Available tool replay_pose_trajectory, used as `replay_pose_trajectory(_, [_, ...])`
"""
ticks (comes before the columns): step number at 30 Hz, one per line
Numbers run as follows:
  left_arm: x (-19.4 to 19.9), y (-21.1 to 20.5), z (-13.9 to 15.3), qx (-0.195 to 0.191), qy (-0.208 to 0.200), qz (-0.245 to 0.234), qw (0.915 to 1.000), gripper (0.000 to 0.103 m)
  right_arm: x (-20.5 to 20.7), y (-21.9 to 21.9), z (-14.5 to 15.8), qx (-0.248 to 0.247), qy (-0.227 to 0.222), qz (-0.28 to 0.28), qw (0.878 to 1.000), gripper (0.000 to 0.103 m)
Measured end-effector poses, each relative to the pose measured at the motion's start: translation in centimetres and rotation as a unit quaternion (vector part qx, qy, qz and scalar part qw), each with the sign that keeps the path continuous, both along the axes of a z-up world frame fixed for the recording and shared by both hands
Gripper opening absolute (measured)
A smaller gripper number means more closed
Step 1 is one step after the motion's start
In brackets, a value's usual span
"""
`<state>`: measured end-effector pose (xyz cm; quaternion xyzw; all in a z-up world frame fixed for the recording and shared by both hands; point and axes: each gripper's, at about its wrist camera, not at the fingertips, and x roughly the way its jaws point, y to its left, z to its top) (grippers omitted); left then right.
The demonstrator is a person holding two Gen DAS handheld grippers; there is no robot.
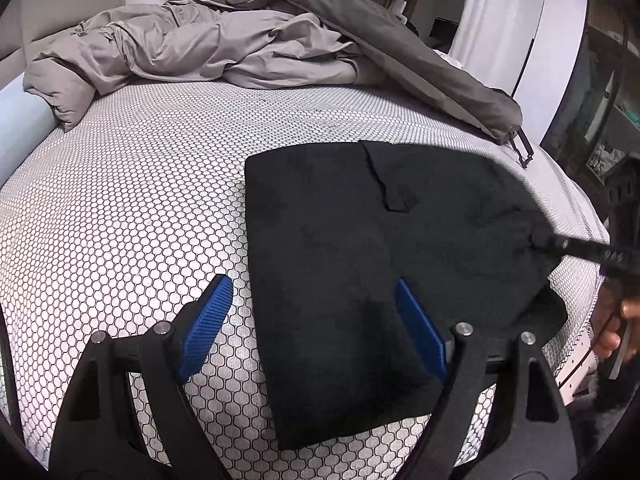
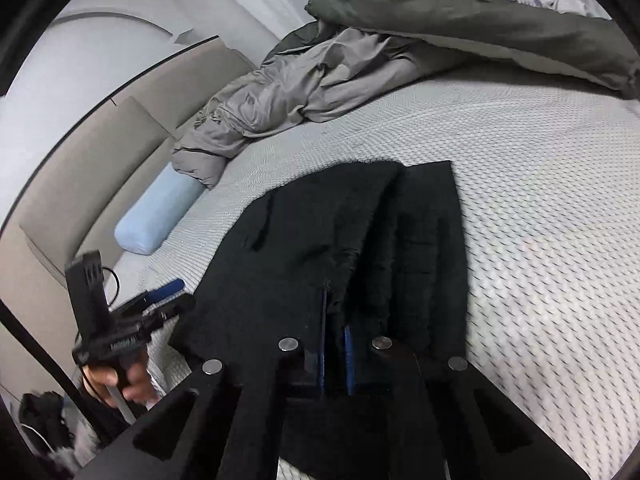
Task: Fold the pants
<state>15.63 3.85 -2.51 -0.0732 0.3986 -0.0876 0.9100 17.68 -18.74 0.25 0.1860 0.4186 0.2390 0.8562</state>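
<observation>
The black pants (image 1: 360,260) lie folded in a rough rectangle on the honeycomb-patterned mattress (image 1: 140,200). My left gripper (image 1: 316,320) is open above the near left edge of the pants, one blue pad over the mattress, one over the cloth, holding nothing. My right gripper (image 2: 336,332) is shut on a raised fold of the pants (image 2: 352,240), its blue pads pinching the cloth. In the left wrist view the right gripper (image 1: 560,246) reaches in from the right onto the pants. In the right wrist view the left gripper (image 2: 160,300) is at the lower left.
A crumpled grey duvet (image 1: 200,48) and a darker grey cover (image 1: 400,52) lie across the far side of the bed. A light blue bolster (image 2: 160,212) rests by the beige headboard (image 2: 80,168). The bed edge runs along the right (image 1: 580,208).
</observation>
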Motion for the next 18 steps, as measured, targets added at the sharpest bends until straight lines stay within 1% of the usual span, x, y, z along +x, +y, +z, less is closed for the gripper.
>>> replay_pose_trajectory(2, [0.2,-0.2,-0.2,0.006,0.004,-0.001,1.0,0.081,-0.3,-0.6,-1.4,-0.042,0.025,-0.017,0.999,0.014])
replay_pose_trajectory(3, [0.3,-0.3,-0.4,0.008,0.007,0.0,0.9999,0.081,0.0,-1.1,-2.5,-0.039,0.052,-0.015,0.998,0.015])
replay_pose_trajectory(4, [0.3,-0.3,-0.5,0.01,0.01,0.0,0.9999,0.081,0.1,-1.6,-2.9,-0.018,0.061,-0.017,0.998,0.016])
replay_pose_trajectory(5, [0.4,-0.4,-0.6,0.01,0.012,0.0,0.9999,0.081,0.0,-2.5,-3.1,0.016,0.068,-0.021,0.997,0.022])
replay_pose_trajectory(6, [0.4,-0.5,-0.7,0.011,0.012,-0.002,0.9999,0.081,-0.2,-3.0,-3.0,0.027,0.069,-0.023,0.997,0.025])
replay_pose_trajectory(8, [0.4,-0.8,-0.7,0.015,0.012,-0.001,0.9998,0.081,-0.6,-4.0,-2.8,0.028,0.06,-0.03,0.997,0.044])
replay_pose_trajectory(9, [0.5,-0.9,-0.8,0.016,0.013,-0.002,0.9998,0.081,-0.7,-4.3,-2.9,0.032,0.06,-0.031,0.997,0.046])
replay_pose_trajectory(13, [0.8,-1.4,-1.2,0.019,0.019,-0.005,0.9996,0.081,-0.2,-5.3,-3.9,0.07,0.08,-0.022,0.994,0.046])
replay_pose_trajectory(15, [0.8,-1.7,-1.2,0.023,0.019,-0.008,0.9995,0.081,0.0,-5.6,-3.9,0.102,0.08,-0.012,0.991,0.046])
replay_pose_trajectory(18, [0.9,-2.0,-1.3,0.029,0.019,-0.012,0.9993,0.081,0.1,-5.1,-3.2,0.114,0.073,0.008,0.991,0.047])
